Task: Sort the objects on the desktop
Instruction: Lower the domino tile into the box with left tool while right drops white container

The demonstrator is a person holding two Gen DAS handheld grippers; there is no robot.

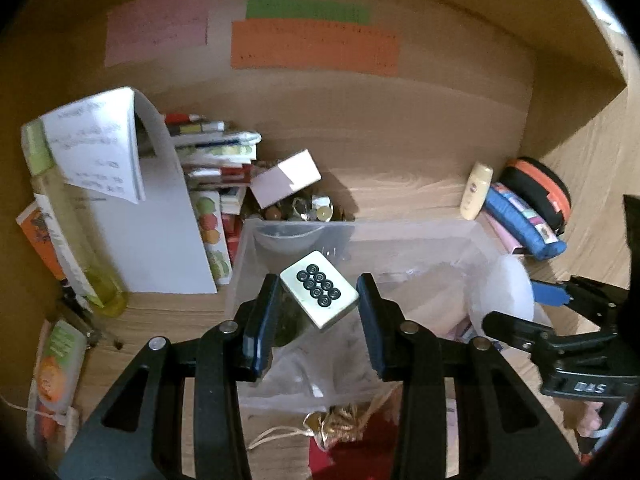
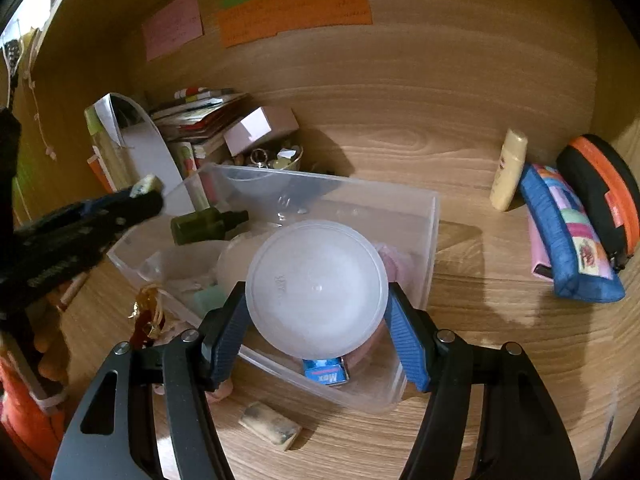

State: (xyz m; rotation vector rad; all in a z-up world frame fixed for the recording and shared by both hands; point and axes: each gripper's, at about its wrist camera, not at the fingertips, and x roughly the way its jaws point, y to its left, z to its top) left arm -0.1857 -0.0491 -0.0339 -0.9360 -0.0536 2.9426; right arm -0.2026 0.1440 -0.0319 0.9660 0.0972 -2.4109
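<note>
**Tile and round lid carried over the clear bin**

The mahjong tile [image 1: 319, 294] sits between the pads of the left gripper [image 1: 319, 308], pinched corner to corner, its face with the dark rings turned up. It hangs above the near-left part of the clear plastic bin [image 1: 400, 228]. The tile looks small, hard and dense for its size, with smooth glossy sides, so a diagonal hold like this one could let it twist; taking it across two flat sides would probably be steadier.

The right gripper [image 2: 316, 320] is closed on a frosted round lid [image 2: 316, 286], its blue pads at opposite edges of the rim, and holds it over the middle of the bin. The lid seems light, thin and somewhat flexible (a hard squeeze might bow it or pop it out), so the rim is the sensible place to grip.

Inside the bin lie a dark green bottle [image 2: 208, 220] toward the far-left corner and a blue box [image 2: 326, 372] by the near wall. Just outside the near wall a second tile [image 2: 270, 426] lies flat on the wooden desk [image 2: 480, 360]. Right of the bin, well apart, stand a cream bottle [image 2: 509, 170] and a blue pencil case [image 2: 568, 236]. Behind its far-left corner is a stack of books [image 2: 200, 112].
</note>
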